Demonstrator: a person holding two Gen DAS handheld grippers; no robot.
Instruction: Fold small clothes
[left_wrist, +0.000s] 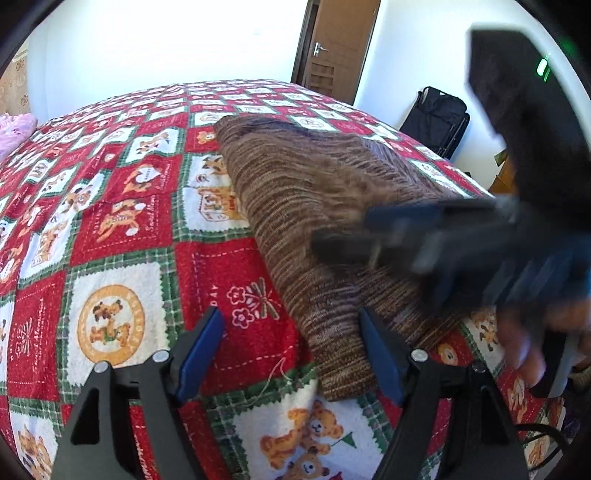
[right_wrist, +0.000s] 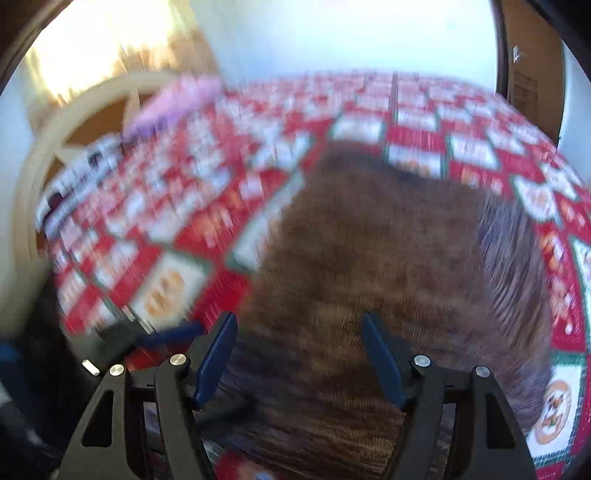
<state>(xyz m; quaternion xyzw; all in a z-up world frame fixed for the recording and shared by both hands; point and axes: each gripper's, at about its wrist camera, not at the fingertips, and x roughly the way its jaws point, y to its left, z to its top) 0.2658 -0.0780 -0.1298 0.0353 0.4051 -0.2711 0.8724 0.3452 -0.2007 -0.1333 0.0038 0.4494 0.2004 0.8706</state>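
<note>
- Left gripper (left_wrist: 291, 350): blue fingers spread wide, gripping nothing, poised over the near corner of the brown knit garment (left_wrist: 317, 206).
- Garment lies folded on the teddy-bear bedspread (left_wrist: 118, 229).
- Right gripper (right_wrist: 299, 354): fingers wide apart, empty, above the garment; view motion-blurred.
- Pink cloth (left_wrist: 14, 129) at the bedspread's far edge, well apart from the garment.
- Wooden door (left_wrist: 340, 44) beyond the bedspread.

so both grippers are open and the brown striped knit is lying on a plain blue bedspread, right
Not quite. The bedspread is not plain blue: it is a red, white and green patchwork with teddy bear prints, as the left wrist view shows clearly. The rest holds: the brown striped knit lies on it, and both the left gripper and the right gripper are open.
</note>
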